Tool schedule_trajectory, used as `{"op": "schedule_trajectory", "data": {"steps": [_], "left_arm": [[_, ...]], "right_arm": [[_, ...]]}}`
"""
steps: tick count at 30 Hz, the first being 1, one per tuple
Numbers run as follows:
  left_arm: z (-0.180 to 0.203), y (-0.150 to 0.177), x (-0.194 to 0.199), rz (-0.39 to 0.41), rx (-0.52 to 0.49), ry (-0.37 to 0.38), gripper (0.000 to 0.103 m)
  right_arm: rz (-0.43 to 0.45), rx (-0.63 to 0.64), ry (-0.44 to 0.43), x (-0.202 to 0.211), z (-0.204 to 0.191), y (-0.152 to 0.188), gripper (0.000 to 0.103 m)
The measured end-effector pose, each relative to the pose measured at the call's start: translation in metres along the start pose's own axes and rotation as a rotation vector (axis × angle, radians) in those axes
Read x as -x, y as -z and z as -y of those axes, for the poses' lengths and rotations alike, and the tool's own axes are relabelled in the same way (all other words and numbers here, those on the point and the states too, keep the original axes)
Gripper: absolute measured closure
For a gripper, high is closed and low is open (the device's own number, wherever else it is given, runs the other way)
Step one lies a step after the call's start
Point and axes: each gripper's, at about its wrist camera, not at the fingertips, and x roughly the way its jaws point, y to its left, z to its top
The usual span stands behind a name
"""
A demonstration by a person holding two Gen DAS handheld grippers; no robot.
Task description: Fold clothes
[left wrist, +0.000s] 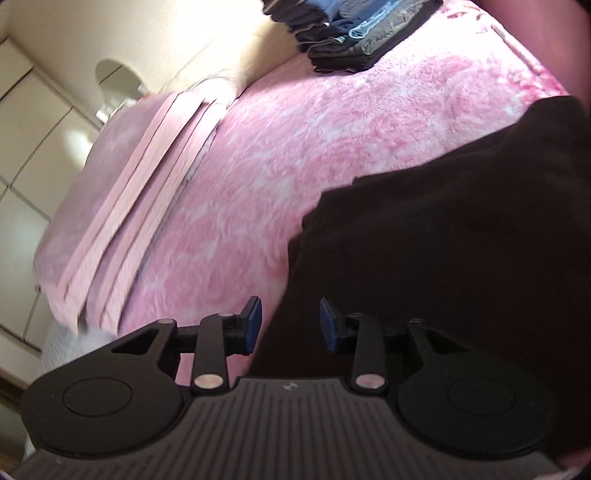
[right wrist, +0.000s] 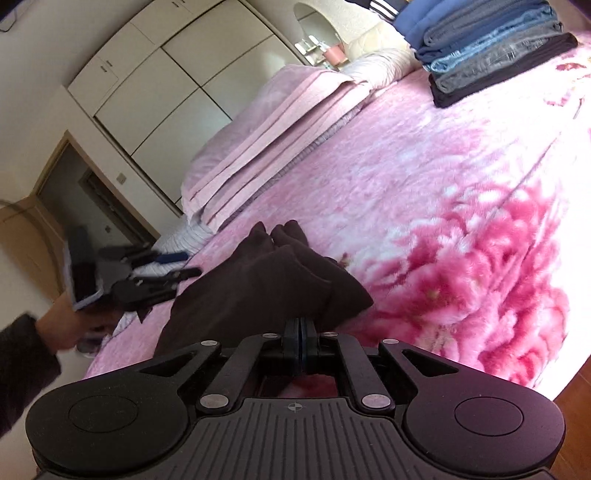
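Observation:
A dark garment [left wrist: 461, 240] lies bunched on the pink fleece bed cover [left wrist: 295, 147]. My left gripper [left wrist: 291, 325] stands open over the garment's left edge, and its blue pads [left wrist: 255, 321] press on nothing. In the right wrist view the same garment [right wrist: 266, 288] rises in folds from my right gripper [right wrist: 300, 332], whose pads are shut on its near edge. The left gripper [right wrist: 181, 266] shows there too, blurred, held by a hand [right wrist: 66, 321] to the left of the garment, fingers apart.
A stack of folded jeans and dark clothes [right wrist: 491, 48] [left wrist: 351, 33] sits at the far side of the bed. A folded pink quilt [right wrist: 277, 140] [left wrist: 122, 206] lies along the left side. White wardrobe doors [right wrist: 166, 74] stand behind. Wooden floor [right wrist: 576, 387] shows past the bed's right edge.

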Motion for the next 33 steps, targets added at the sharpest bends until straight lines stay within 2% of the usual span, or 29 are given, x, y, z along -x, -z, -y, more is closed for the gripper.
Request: {"op": "schedule_trajectory", "data": {"steps": [2,4,5,6,7,14,19,20,21,22,23,24,25,29,31,33], "left_arm": [[0.001,0.013,0.014,-0.006,0.04,0.002,0.071],[0.002,0.025,0.025,-0.014,0.091,0.007,0.071],[0.003,0.03,0.03,-0.019,0.119,0.014,0.071],[0.005,0.035,0.035,-0.021,0.14,0.019,0.071],[0.006,0.039,0.04,-0.02,0.158,0.02,0.071],[0.02,0.047,0.069,0.022,0.281,0.063,0.071],[0.031,0.041,0.067,0.023,0.262,0.087,0.072],[0.033,0.04,0.066,0.019,0.257,0.087,0.072],[0.034,0.039,0.064,0.018,0.255,0.086,0.072],[0.034,0.039,0.063,0.015,0.258,0.087,0.072],[0.034,0.038,0.062,0.013,0.262,0.088,0.072],[0.034,0.038,0.061,0.012,0.264,0.086,0.072],[0.034,0.036,0.062,0.013,0.265,0.08,0.071],[0.038,0.029,0.07,0.046,0.268,0.078,0.071],[0.042,0.028,0.065,0.035,0.263,0.094,0.071],[0.045,0.029,0.054,0.009,0.27,0.11,0.071]], "right_arm": [[0.007,-0.01,-0.003,-0.002,-0.001,-0.002,0.098],[0.013,-0.019,-0.006,-0.004,-0.002,-0.004,0.091],[0.019,-0.022,-0.005,-0.004,-0.003,-0.004,0.064],[0.034,-0.018,0.001,-0.003,-0.003,-0.004,0.031],[0.052,-0.016,-0.004,0.0,-0.004,-0.005,0.028],[0.041,-0.002,-0.038,-0.009,-0.005,-0.012,0.029],[0.005,-0.023,-0.043,-0.031,-0.002,-0.015,0.029],[-0.005,-0.022,-0.037,-0.036,-0.003,-0.016,0.039],[-0.015,-0.022,-0.031,-0.04,-0.003,-0.018,0.054],[-0.023,-0.022,-0.027,-0.045,-0.003,-0.019,0.06],[-0.028,-0.021,-0.028,-0.047,-0.003,-0.021,0.07],[-0.033,-0.019,-0.029,-0.05,-0.003,-0.024,0.092],[-0.038,-0.015,-0.032,-0.052,-0.003,-0.026,0.097],[0.034,0.085,-0.064,-0.03,-0.016,-0.046,0.1],[0.07,0.126,-0.05,-0.017,-0.017,-0.047,0.1],[0.031,0.1,-0.016,-0.021,-0.004,-0.039,0.1]]}}
